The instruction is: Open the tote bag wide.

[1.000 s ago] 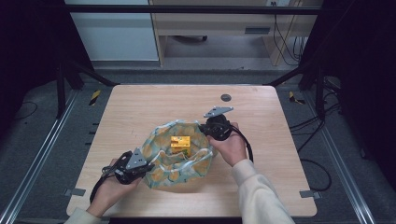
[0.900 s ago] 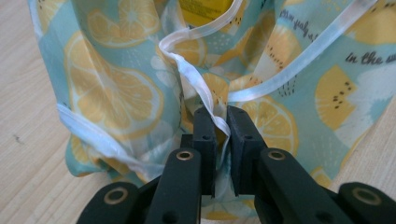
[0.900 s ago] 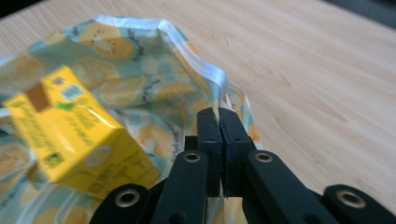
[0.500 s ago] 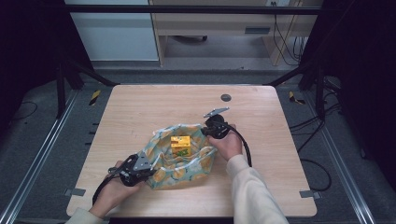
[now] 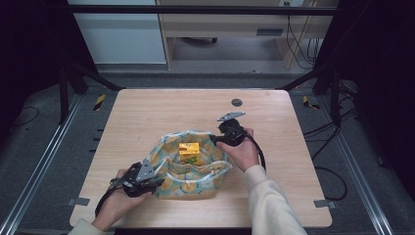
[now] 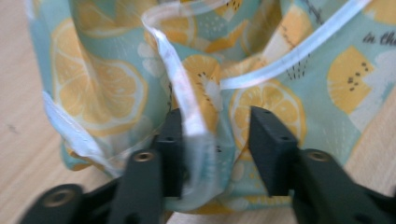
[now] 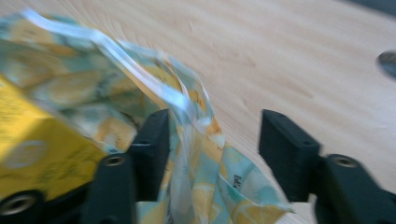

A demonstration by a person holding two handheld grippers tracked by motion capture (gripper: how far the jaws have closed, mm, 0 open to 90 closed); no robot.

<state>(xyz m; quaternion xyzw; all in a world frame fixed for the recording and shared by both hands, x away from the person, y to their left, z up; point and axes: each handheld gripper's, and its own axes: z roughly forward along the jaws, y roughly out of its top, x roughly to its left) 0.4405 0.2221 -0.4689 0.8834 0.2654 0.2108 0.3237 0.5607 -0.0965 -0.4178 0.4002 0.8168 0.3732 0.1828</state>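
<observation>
Since the earlier frames, the lemon-print bag point(image 5: 191, 164) has slumped from a wide, held-open ring into a smaller, rumpled heap, and both pairs of jaws have just been opening. The left gripper point(image 5: 152, 177) sits at the bag's near-left corner; in the left gripper view its jaws stand apart with the clear plastic rim point(image 6: 187, 121) of the bag lying loose between them, resting against one pad but not pinched. The right gripper point(image 5: 215, 139) is at the bag's far-right edge, and in the right gripper view (somewhat blurred) its jaws are also spread, a fold of the bag point(image 7: 201, 154) draped against one pad while the other pad is clear of it. So both tools have let go. The bag lies on the wooden table point(image 5: 147, 112), near its front middle, with a yellow carton point(image 5: 189, 152) upright inside it. A small dark disc point(image 5: 237, 102) sits on the table well beyond the bag.
</observation>
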